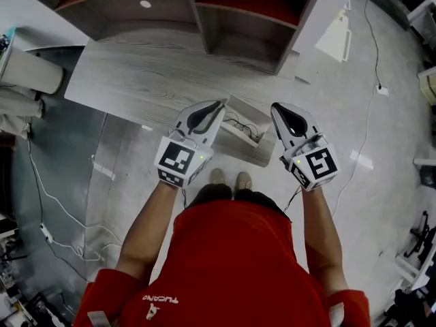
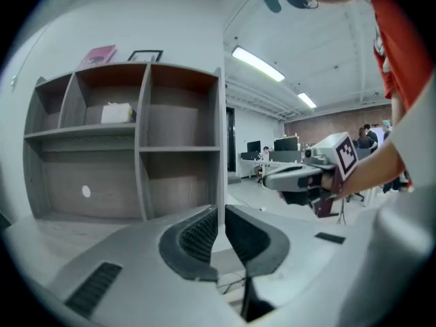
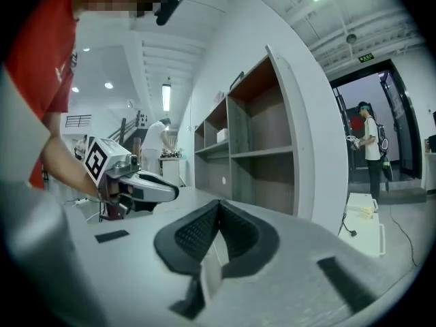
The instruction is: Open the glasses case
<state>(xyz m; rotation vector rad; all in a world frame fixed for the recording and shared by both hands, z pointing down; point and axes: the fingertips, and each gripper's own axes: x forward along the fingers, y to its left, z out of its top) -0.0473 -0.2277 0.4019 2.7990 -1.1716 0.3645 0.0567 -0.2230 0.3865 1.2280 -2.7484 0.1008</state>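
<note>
No glasses case shows in any view. Both grippers are held up in front of the person's red shirt, above the floor and short of the table edge. My left gripper (image 1: 219,105) (image 2: 219,210) has its jaws almost together: a thin slit remains between the dark ribbed pads (image 2: 194,240), and nothing is between them. My right gripper (image 1: 275,107) (image 3: 219,203) is shut with the tips touching, empty. Each gripper shows in the other's view, the right gripper (image 2: 267,180) and the left gripper (image 3: 174,191), both pointing roughly level.
A grey wood-grain table (image 1: 136,73) carries an open shelf unit (image 1: 231,19) (image 2: 146,142). An open cardboard box (image 1: 248,138) with cables sits on the floor between the grippers. White cables (image 1: 41,203) trail on the floor at left. People stand in the background (image 3: 371,145).
</note>
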